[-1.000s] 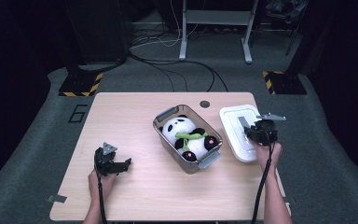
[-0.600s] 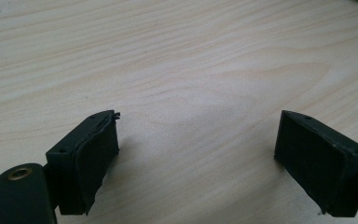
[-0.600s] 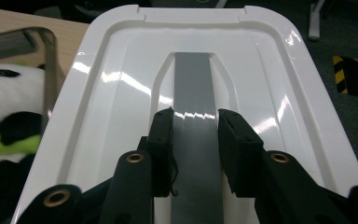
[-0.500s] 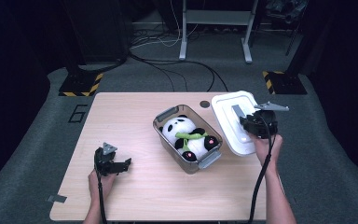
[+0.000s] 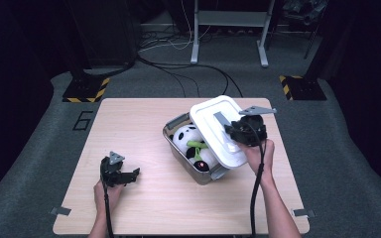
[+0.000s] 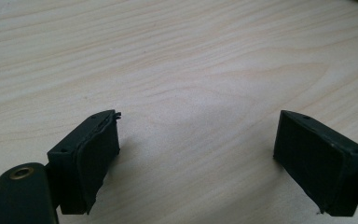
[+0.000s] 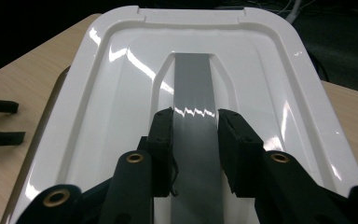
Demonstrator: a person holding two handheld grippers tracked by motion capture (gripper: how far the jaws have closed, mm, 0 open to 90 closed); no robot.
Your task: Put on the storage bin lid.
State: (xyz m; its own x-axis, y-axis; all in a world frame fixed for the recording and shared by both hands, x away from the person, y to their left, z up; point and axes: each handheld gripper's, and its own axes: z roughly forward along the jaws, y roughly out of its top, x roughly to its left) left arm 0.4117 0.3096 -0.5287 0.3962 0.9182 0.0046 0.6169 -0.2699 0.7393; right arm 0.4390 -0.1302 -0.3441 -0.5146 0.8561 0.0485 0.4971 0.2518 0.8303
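The right gripper [image 5: 238, 133] pinches the grey handle [image 7: 194, 100] of the white lid [image 5: 213, 126], held tilted above the metal box [image 5: 178, 146] with the panda toy [image 5: 191, 144]; seating it remains. The left gripper [image 5: 129, 174] rests spread and empty, well apart

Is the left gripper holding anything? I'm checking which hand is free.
No: the left gripper has its jaws wide apart with bare wooden table between them.
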